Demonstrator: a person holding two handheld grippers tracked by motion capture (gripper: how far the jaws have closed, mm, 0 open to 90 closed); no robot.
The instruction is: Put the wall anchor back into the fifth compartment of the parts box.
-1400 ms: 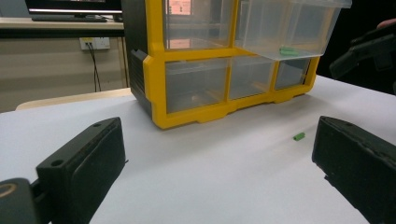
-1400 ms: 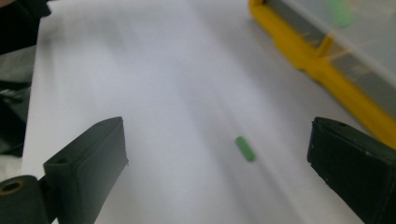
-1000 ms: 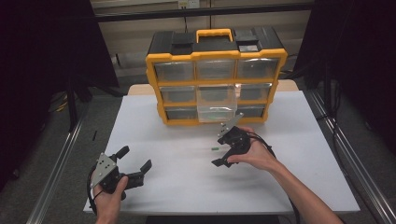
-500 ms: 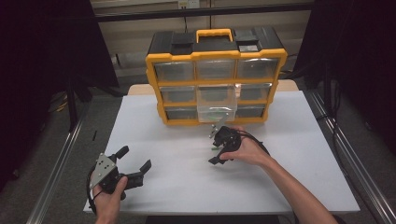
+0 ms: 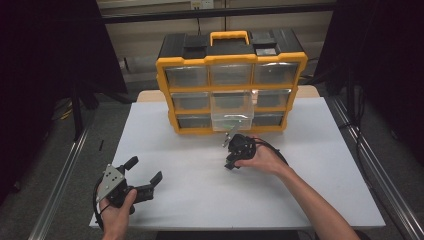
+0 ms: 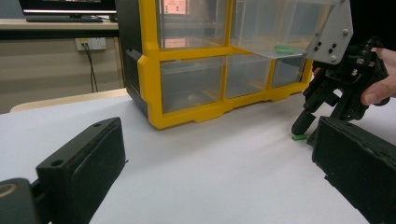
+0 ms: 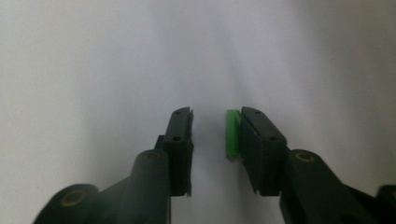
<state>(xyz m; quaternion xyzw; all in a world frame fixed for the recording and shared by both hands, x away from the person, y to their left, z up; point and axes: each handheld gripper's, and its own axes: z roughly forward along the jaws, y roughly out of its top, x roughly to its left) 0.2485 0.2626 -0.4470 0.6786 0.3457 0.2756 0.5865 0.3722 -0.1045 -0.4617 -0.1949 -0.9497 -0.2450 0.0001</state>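
A small green piece (image 7: 231, 133) lies on the white table (image 5: 200, 200) just in front of the yellow-and-black drawer organizer (image 5: 230, 60). My right gripper (image 5: 230, 161) points down at it, fingertips near the tabletop. Its jaws have just been closing, and the green piece (image 6: 300, 137) stands between them. In the right gripper view (image 7: 215, 116) the piece rests against the right-hand pad, with a gap to the other pad. The organizer's clear middle drawer (image 5: 231, 107) is pulled out above that hand, with another green piece (image 6: 284, 48) inside. My left gripper (image 5: 145, 169) rests open and holds nothing at the front left.
The organizer stands at the table's far edge with its other clear drawers pushed in. Dark curtains hang on both sides, and metal rails run along the floor to left and right. White tabletop lies between the two hands.
The right hand has shifted a little left and down toward the tabletop, and its jaws have narrowed around the green piece. The left hand has stayed where it was.
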